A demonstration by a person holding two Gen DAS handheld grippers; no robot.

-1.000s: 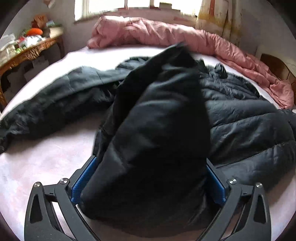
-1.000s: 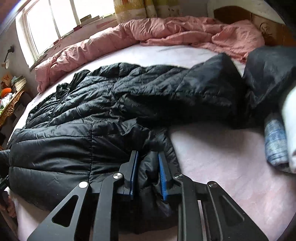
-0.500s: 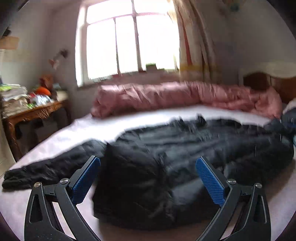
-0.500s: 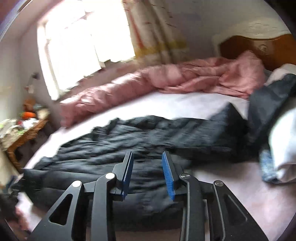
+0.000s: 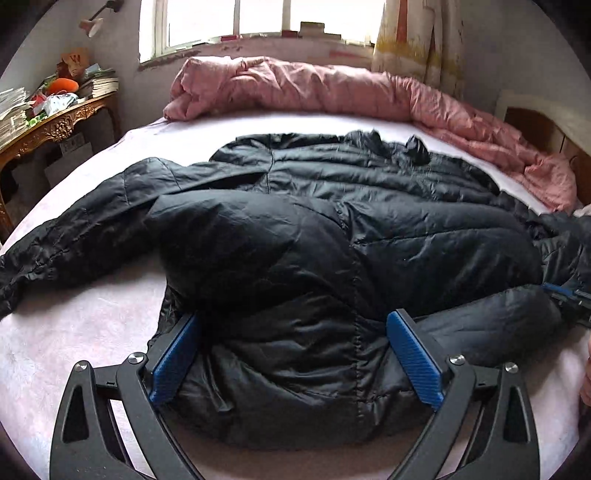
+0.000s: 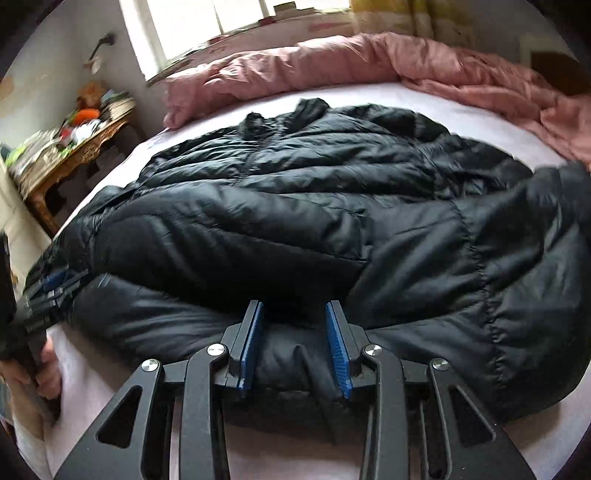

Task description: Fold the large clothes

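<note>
Left hand-held gripper stands wide, right hand-held gripper narrow and just opened, both empty over the jacket; the hem fold is best pressed flat before regripping.

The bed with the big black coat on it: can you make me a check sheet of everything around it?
Surface: bed with a pale pink sheet.
Job's things: black puffer jacket spread across the bed, one sleeve stretched out to the left in the left wrist view, the near part folded over itself.
Clutter: pink quilt bunched along the far edge.
Claws: left claw wide open astride the jacket's near edge; right claw has just been opening, jacket fabric between its pads but not visibly pinched.
Cables: nothing seen.
Surroundings: window, curtain, gilded side table piled with books and odds and ends.
</note>
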